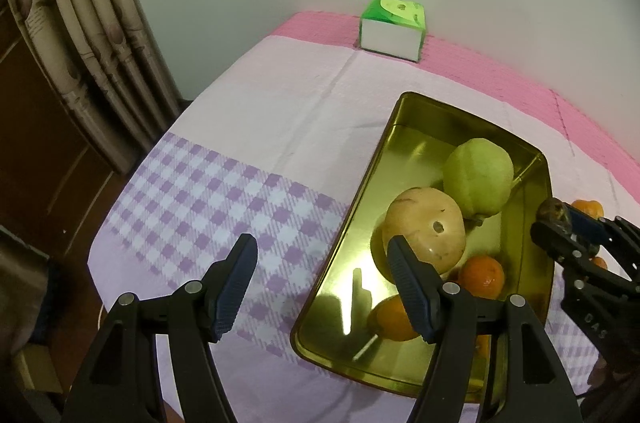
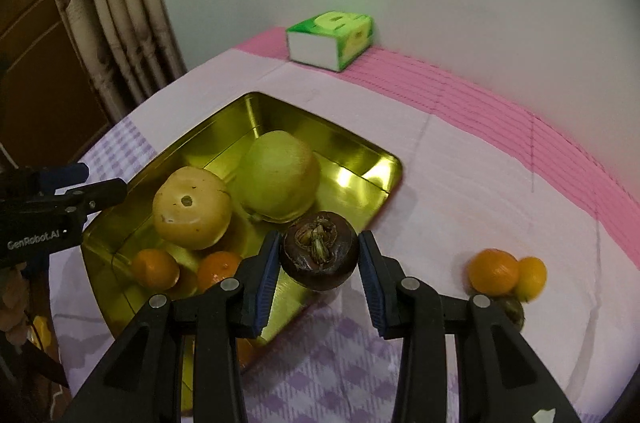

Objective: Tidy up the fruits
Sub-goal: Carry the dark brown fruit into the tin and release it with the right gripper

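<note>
- Right now the right gripper (image 2: 319,259) has a dark purple fruit (image 2: 319,255) between its fingers, over the near right edge of the gold tray (image 2: 360,159). The fingers look just beside it, so I cannot tell if they squeeze it.
- The left gripper (image 1: 322,287) is wide apart and holds nothing, near the tray's left edge.
- Inside the tray sit a yellow apple (image 2: 192,207), a green pear (image 2: 278,179) and two small oranges (image 2: 156,269).
- Two more oranges (image 2: 494,271) wait on the cloth (image 2: 460,163), right of the tray.
- I think the job is about halfway done.
- Far back, at the table's far edge, stands a green tissue box (image 2: 332,39).
</note>
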### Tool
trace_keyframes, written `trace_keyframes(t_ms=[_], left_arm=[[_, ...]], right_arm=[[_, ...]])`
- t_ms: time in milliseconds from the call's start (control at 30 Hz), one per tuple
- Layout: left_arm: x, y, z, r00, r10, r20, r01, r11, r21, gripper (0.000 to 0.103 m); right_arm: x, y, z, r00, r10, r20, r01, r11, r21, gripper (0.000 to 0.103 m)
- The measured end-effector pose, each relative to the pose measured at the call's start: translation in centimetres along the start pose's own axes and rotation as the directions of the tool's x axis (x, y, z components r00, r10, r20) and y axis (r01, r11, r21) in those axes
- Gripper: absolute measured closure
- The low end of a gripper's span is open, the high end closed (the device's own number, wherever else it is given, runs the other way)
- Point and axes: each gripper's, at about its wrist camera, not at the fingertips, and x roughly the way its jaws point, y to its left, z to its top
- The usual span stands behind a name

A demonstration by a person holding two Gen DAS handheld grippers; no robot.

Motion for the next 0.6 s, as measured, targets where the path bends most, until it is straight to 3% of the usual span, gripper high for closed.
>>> trace_keyframes(t_ms=[600], left_arm=[[0.5,0.6,0.1,1.0,0.006,-0.027,-0.007,1.0,-0.025,0.035]], right_arm=[[3.4,2.2,0.5,0.998,-0.011,-0.06,0.006,0.997,-0.077,0.067]])
